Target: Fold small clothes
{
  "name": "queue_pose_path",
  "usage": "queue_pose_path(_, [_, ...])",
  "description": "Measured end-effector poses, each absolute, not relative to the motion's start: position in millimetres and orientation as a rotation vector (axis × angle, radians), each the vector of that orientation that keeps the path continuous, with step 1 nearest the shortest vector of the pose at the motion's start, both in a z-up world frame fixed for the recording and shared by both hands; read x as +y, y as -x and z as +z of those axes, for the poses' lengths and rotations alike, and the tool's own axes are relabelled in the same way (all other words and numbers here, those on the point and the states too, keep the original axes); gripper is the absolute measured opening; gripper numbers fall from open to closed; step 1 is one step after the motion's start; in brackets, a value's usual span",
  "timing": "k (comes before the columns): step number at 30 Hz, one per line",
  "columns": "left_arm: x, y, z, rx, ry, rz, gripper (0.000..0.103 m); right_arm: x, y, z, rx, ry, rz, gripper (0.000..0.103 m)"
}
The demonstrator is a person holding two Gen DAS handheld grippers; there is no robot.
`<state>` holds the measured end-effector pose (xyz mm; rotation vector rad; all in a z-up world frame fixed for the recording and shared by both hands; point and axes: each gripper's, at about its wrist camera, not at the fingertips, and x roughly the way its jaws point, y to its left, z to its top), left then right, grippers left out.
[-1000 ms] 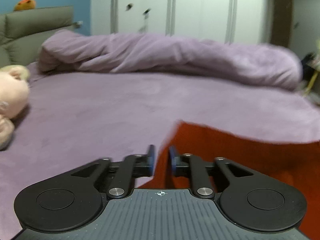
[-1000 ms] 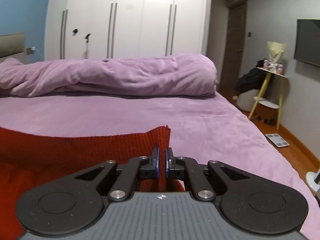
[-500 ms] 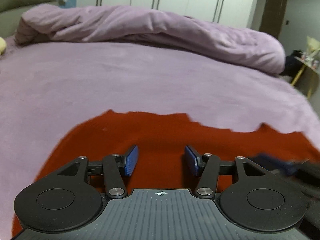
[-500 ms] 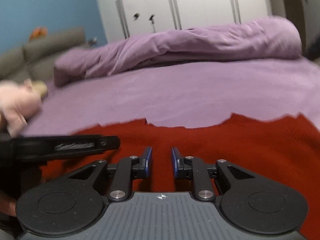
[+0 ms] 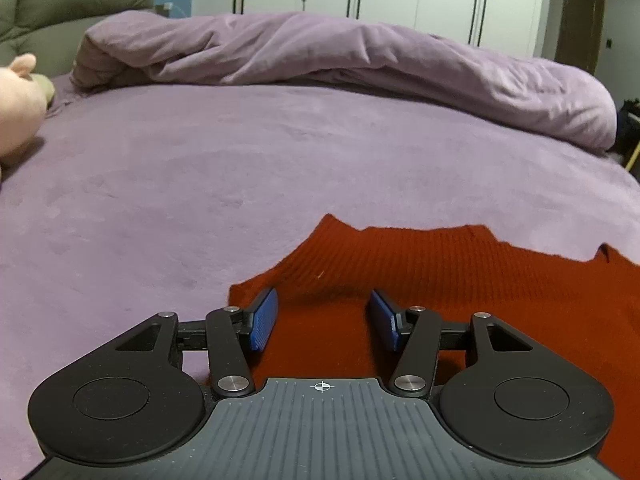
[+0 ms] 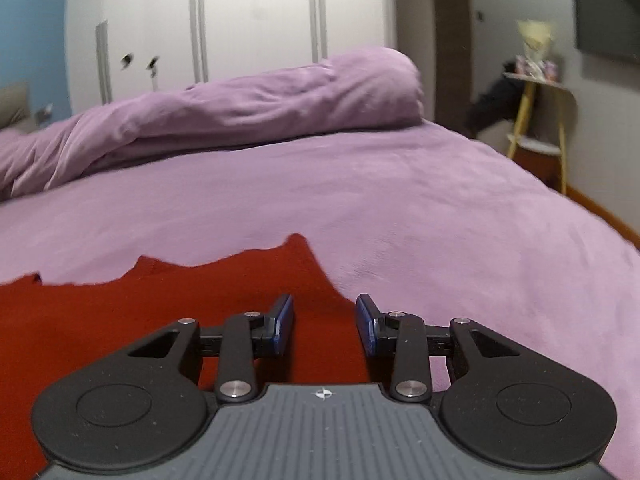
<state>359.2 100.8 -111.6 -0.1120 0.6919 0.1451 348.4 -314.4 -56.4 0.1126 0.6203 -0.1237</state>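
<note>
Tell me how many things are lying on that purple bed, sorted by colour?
Red: 1, the knitted garment, spread flat.
Purple: 1, the rolled-up duvet along the far side.
Pink: 1, the plush toy at the left edge.
Total: 3 on the bed sheet, not counting the two open grippers above the garment.

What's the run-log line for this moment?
phase: release | left tool: open, just opened | right tool: open, just opened | red knit: flat on bed
</note>
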Motion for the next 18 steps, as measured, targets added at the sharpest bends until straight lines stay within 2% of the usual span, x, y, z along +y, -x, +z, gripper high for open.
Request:
queue_pose_path(5, [104.2,-359.4,-110.6,0.708,0.096,0.148,0.06,-290.5,-348.1,-57.1,0.618,0.038,-0.135,0.034])
queue_pose_path(18, [111.0,-353.1,-110.6,0.711,0.075,0.137,0.061,-286.6,-352.1,-63.4,0.63,-0.017,-0.143,0.035])
